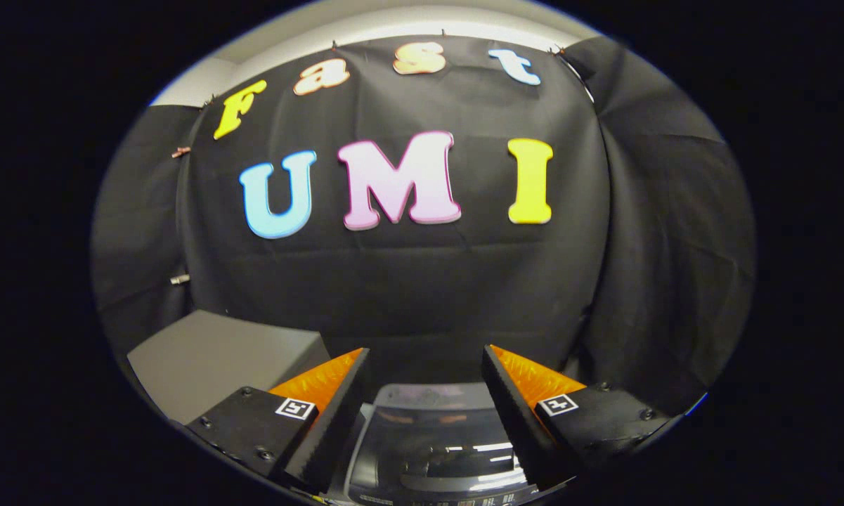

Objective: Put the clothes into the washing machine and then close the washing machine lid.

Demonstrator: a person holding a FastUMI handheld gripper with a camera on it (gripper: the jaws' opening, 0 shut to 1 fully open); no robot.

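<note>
My gripper (425,362) stands open, its two fingers spread wide with nothing between them. Below and between the fingers lies the top of the washing machine (432,439), a dark glossy lid panel with light reflections on it and a pale rim. The lid looks flat and down, though I cannot tell for sure. The gripper hovers above the machine, apart from it.
A grey box-like surface (221,358) stands to the left of the machine, just beyond the left finger. The black cloth wall hangs close behind the machine and wraps round on the right.
</note>
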